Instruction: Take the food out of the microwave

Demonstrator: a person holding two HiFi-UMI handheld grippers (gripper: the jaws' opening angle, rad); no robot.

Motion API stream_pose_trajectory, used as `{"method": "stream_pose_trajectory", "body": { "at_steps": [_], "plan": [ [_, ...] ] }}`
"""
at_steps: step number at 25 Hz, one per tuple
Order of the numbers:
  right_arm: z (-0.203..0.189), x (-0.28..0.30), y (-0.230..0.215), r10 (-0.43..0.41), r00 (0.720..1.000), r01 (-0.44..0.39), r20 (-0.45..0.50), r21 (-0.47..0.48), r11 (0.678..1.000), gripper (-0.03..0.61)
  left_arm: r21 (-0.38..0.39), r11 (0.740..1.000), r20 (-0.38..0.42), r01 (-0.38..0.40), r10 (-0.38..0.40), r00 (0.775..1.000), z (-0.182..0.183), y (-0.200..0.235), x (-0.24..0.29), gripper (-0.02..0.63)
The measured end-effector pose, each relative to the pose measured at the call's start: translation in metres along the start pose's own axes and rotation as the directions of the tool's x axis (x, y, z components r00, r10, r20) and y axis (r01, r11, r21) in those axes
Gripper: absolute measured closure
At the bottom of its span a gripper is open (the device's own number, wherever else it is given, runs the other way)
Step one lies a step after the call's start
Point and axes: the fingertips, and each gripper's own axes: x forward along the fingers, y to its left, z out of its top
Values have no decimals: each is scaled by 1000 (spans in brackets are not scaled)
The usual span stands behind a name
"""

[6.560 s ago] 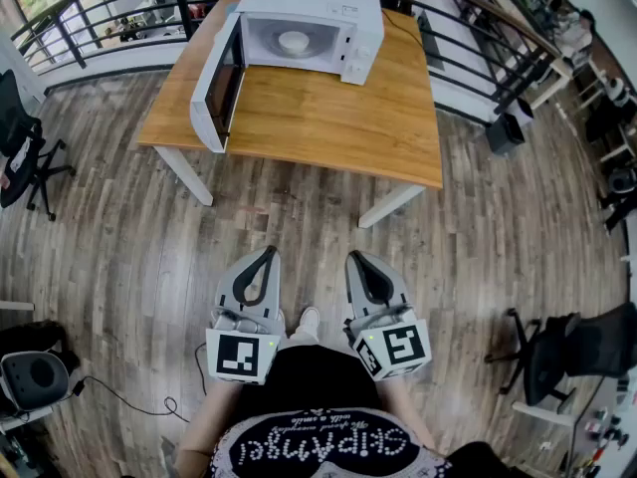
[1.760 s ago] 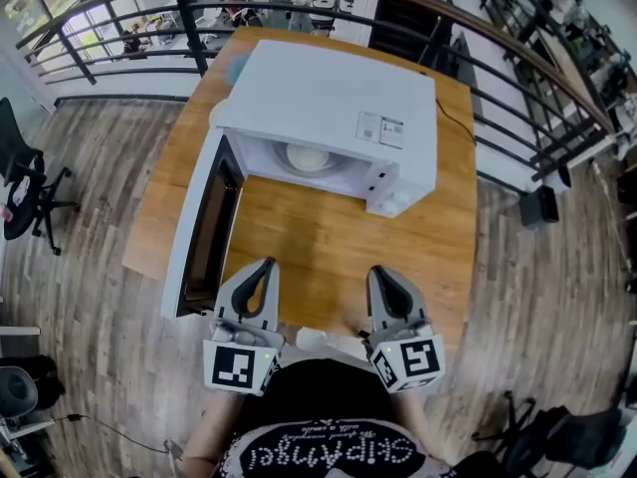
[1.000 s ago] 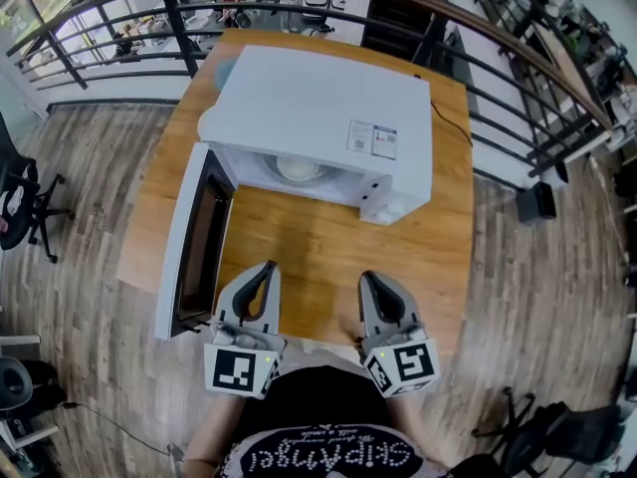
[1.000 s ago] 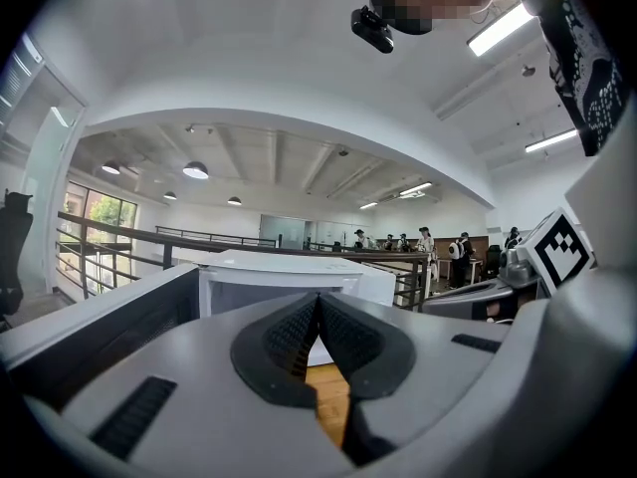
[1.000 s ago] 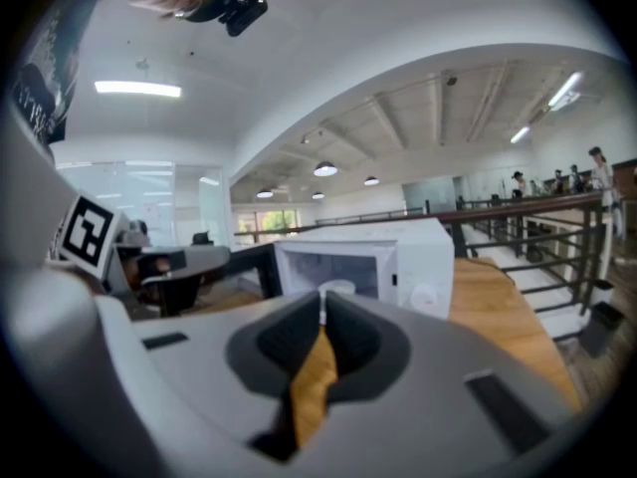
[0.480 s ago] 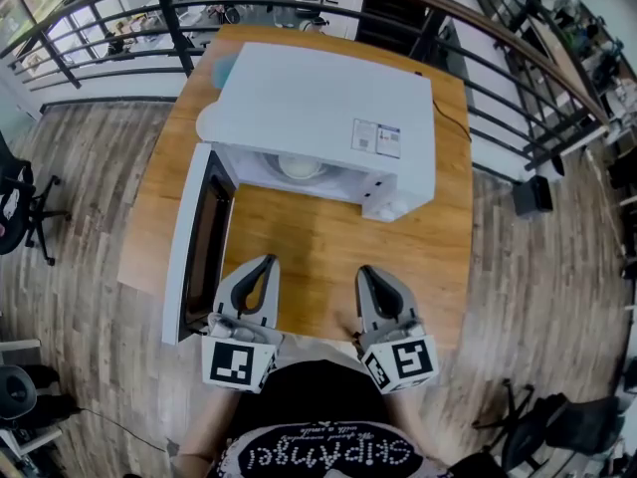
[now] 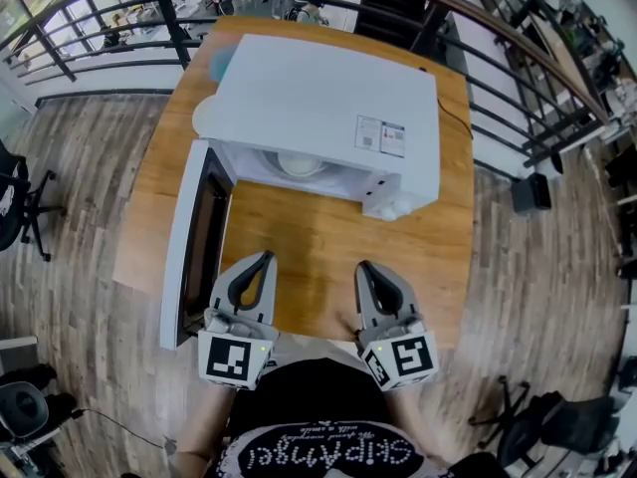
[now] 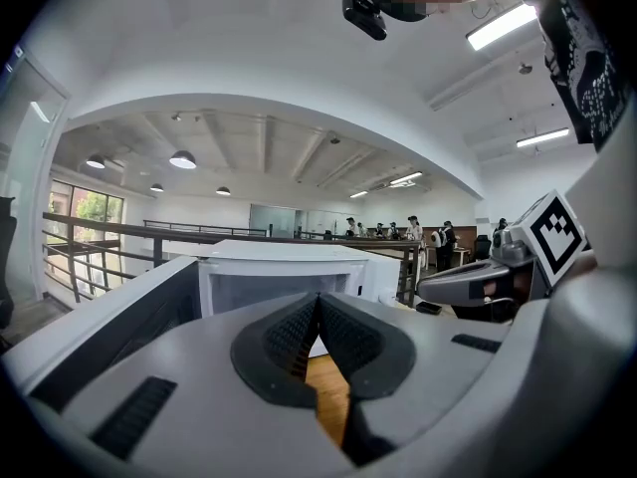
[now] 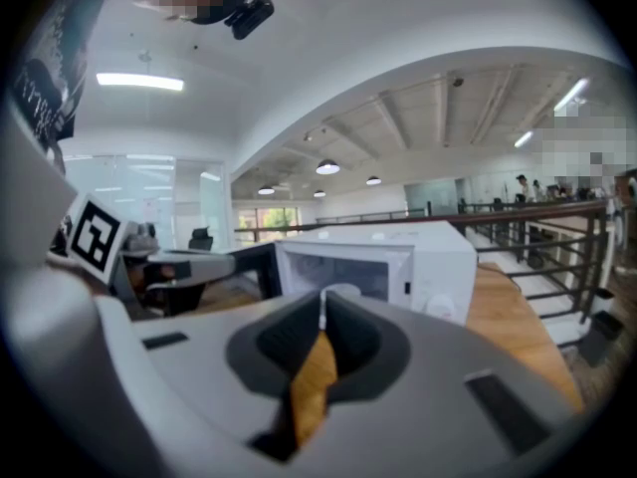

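Note:
A white microwave (image 7: pixel 318 108) stands on the wooden table (image 7: pixel 318 242), its door (image 7: pixel 194 242) swung wide open to the left. Inside its cavity sits a white bowl of food (image 7: pixel 301 164), partly hidden under the roof. My left gripper (image 7: pixel 264 258) and right gripper (image 7: pixel 361 267) hover side by side over the table's near edge, both shut and empty, well short of the cavity. The left gripper view shows the microwave (image 8: pixel 269 272) ahead past the shut left gripper (image 8: pixel 318 299). In the right gripper view the bowl (image 9: pixel 338 291) peeks just above the shut right gripper (image 9: pixel 322 299).
A black railing (image 7: pixel 478 63) runs behind and to the right of the table. Office chairs (image 7: pixel 15 192) stand on the wood floor at left and lower right. A pale blue round thing (image 7: pixel 221 63) lies behind the microwave at the table's far left.
The view has closed in on the table and microwave. Both grippers stay shut, side by side at the near edge.

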Motion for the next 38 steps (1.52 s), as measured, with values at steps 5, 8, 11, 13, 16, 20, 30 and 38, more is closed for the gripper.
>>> {"method": "stream_pose_trajectory", "body": {
  "at_steps": [5, 8, 11, 13, 16, 20, 30, 38],
  "plan": [
    [2, 4, 5, 23, 1000, -22, 12, -20, 1000, 540, 24, 1000, -15, 0, 0, 1000, -4, 4, 1, 581],
    [4, 9, 7, 35, 999, -35, 15, -40, 999, 539, 33, 999, -13, -1, 1, 1000, -1, 9, 5, 581],
    [6, 16, 6, 45, 999, -44, 17, -55, 998, 538, 67, 998, -14, 5, -4, 1000, 1, 13, 13, 580],
    [7, 20, 6, 54, 998, -53, 16, -68, 996, 538, 102, 995, -18, 9, -7, 1000, 1, 15, 20, 578],
    [8, 27, 5, 64, 998, -63, 7, -99, 993, 538, 124, 992, -31, 28, -25, 999, 2, 18, 32, 546],
    [9, 40, 5, 85, 996, -86, -13, -142, 986, 514, 175, 983, -53, 61, -53, 997, 3, 22, 49, 476],
    [2, 89, -8, 97, 991, -114, -89, -213, 970, 453, 298, 947, -214, 123, -59, 975, -33, 51, 103, 368],
    [-23, 137, -16, 69, 981, -123, -181, -308, 943, 405, 382, 894, -408, 233, -63, 911, -82, 67, 139, 327]
  ]
}}
